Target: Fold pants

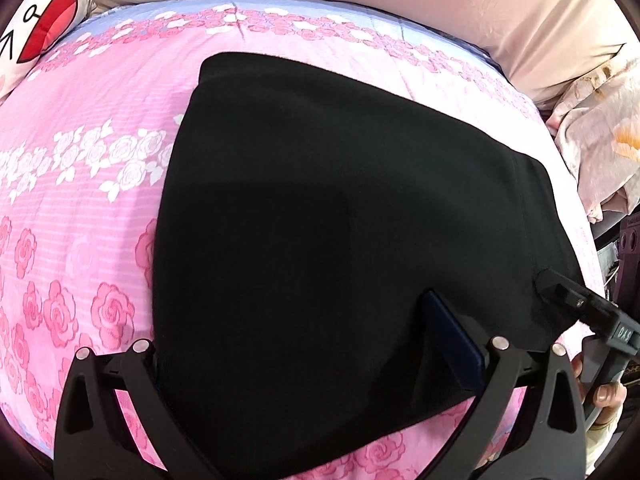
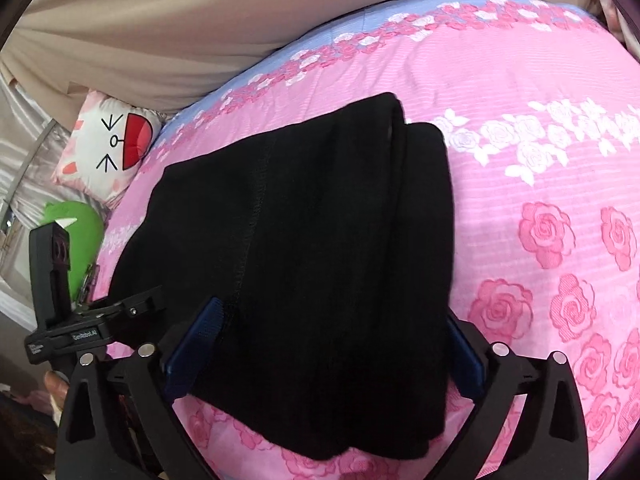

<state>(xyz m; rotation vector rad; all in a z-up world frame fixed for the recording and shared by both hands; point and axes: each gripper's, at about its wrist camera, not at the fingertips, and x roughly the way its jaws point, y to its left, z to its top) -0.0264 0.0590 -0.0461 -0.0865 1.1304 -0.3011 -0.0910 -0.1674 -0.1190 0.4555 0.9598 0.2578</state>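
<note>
The black pants point(image 1: 340, 220) lie folded in a thick pile on a bed with a pink cover point(image 1: 80, 200) that has roses on it. In the right wrist view the pants point(image 2: 312, 240) show a long stitched seam down the middle, and two folded layers sit side by side at the far end. The right gripper point(image 2: 324, 344) is low over the near end of the pile. Its two blue pads point(image 2: 188, 348) stand wide apart, one on each side of the pants, so its jaws are let go and not squeezing. The cloth lies between the pads and spills past them toward the camera. In the left wrist view the left gripper point(image 1: 316, 344) is also low over the pants. Only one of its blue pads point(image 1: 456, 340) shows, sticking up out of the black cloth. The other side is hidden by the pants, so I cannot tell if its jaws are squeezing or let go. The right gripper point(image 1: 568, 300) shows at the right edge of that view, with its tip on the pants. A white cat-face pillow point(image 2: 108, 148) and a green toy point(image 2: 80, 236) sit at the far left corner of the bed. A tan sheet point(image 2: 200, 20) hangs behind the bed.
</note>
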